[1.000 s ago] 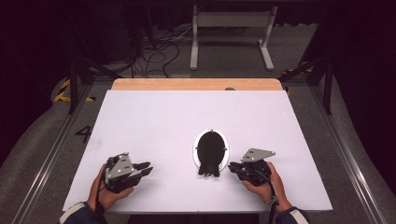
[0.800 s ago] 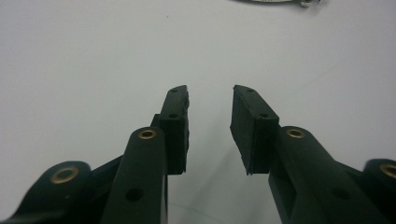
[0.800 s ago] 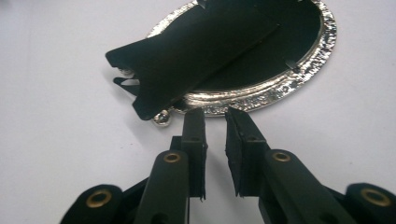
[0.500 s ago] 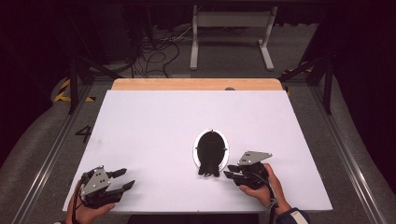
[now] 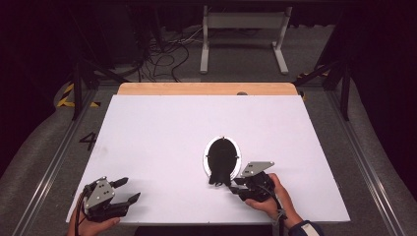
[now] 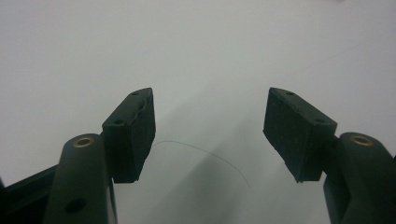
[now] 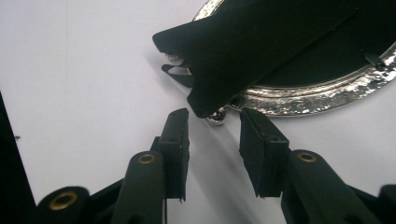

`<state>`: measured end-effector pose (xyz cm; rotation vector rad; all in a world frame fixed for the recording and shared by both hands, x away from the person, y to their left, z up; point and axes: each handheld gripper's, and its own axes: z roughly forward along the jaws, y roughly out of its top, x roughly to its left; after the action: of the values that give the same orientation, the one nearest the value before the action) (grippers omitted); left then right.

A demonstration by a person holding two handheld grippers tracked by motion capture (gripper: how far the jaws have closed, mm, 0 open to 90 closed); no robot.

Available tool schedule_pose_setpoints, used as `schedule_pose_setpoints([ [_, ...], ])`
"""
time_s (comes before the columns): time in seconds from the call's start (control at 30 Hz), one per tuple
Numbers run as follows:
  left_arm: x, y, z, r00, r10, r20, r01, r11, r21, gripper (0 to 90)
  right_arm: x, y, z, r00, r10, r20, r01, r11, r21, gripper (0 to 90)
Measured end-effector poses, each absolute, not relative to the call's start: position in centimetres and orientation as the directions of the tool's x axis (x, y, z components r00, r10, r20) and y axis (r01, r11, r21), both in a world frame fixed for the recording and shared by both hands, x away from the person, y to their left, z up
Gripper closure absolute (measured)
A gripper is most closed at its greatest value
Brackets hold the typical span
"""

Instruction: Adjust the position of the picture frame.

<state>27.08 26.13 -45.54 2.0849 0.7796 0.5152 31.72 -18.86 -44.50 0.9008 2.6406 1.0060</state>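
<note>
Here, the oval frame (image 5: 222, 156) lay face down on the white desk (image 5: 162, 137), at about 5 o'clock from its centre. The right tool (image 5: 235, 184) sat at the frame's 6 o'clock, jaws just opened and apart, the black stand (image 7: 243, 51) beyond them, nothing gripped. The left tool (image 5: 127, 191), at 8 o'clock, had been opening too and stood wide, empty.

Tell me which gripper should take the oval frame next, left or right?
Right, probably. The right gripper sits just beside the oval frame, jaws open and aimed at its black stand. Its jaws have just been opening, nothing between them. The left gripper is at the table's near left corner, open over bare surface.
</note>
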Motion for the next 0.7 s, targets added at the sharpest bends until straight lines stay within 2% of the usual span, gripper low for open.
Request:
schedule_pose_setpoints([
  [0.13, 27.06, 26.16, -45.56, 0.725, 0.684, 0.082, 0.346, -0.464, 0.815, 34.1, 31.74, -18.49, -44.55, -0.801, 0.598, 0.031, 0.477, 0.605, 0.638, 63.3],
  [0.4, 27.19, 26.07, -45.74, 0.723, 0.687, 0.079, 0.356, -0.467, 0.809, 33.1, 32.03, -17.89, -44.67, -0.800, 0.600, 0.024, 0.478, 0.612, 0.631, 70.4],
  [0.7, 27.31, 26.00, -45.85, 0.722, 0.688, 0.081, 0.361, -0.473, 0.804, 31.3, 32.30, -18.48, -45.00, -0.784, 0.610, 0.113, 0.518, 0.544, 0.660, 69.2],
])
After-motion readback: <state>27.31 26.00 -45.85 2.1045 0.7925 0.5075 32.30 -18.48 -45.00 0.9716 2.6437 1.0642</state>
